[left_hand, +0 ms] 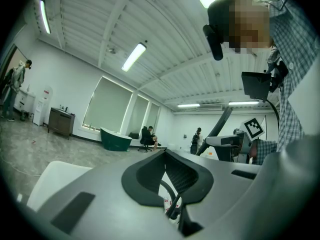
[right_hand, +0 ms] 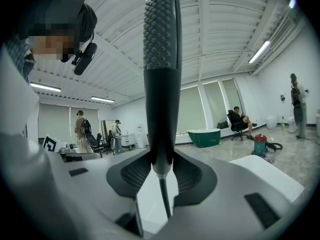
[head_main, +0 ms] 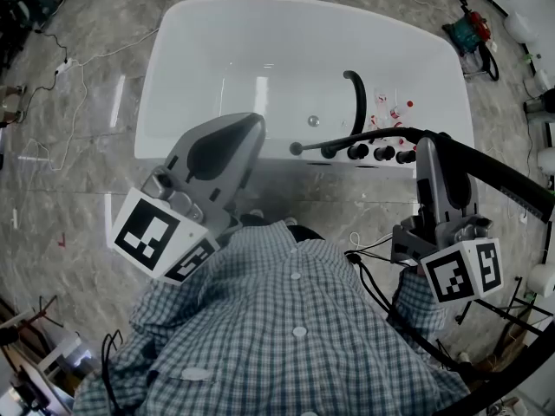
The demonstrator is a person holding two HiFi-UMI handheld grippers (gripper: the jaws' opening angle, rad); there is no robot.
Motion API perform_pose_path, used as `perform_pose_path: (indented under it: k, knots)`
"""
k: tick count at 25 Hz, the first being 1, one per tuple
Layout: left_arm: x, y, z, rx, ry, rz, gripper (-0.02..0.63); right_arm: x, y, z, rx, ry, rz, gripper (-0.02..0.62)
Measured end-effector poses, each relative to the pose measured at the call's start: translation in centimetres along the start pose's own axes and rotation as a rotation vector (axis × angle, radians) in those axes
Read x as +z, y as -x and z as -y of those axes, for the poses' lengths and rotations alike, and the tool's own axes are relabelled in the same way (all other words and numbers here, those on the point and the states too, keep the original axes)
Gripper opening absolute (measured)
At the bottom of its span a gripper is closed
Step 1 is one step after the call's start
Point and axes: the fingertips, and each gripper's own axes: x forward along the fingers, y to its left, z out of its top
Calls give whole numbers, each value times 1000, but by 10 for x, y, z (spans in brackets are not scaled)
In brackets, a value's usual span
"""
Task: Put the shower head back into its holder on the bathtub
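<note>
Left gripper (left_hand: 170, 184), jaws seemingly together on nothing, over a white bathtub (left_hand: 50, 184), green tub (left_hand: 116, 139) far off.

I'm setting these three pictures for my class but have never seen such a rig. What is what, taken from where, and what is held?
No robot here: a person holds a two-jaw gripper in each hand. The head view looks down from their head onto a white bathtub with a black tap on its rim. The other two views ride on the grippers. The right gripper is shut on the black shower head; the left gripper is shut and empty.
</note>
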Motion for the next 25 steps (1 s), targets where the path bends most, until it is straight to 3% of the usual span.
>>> perform_pose_path:
  k: [25]
  knots:
    - [-8,-2,-1,8,16,-32,9,-19,-11,-4,35,-31,-61,133]
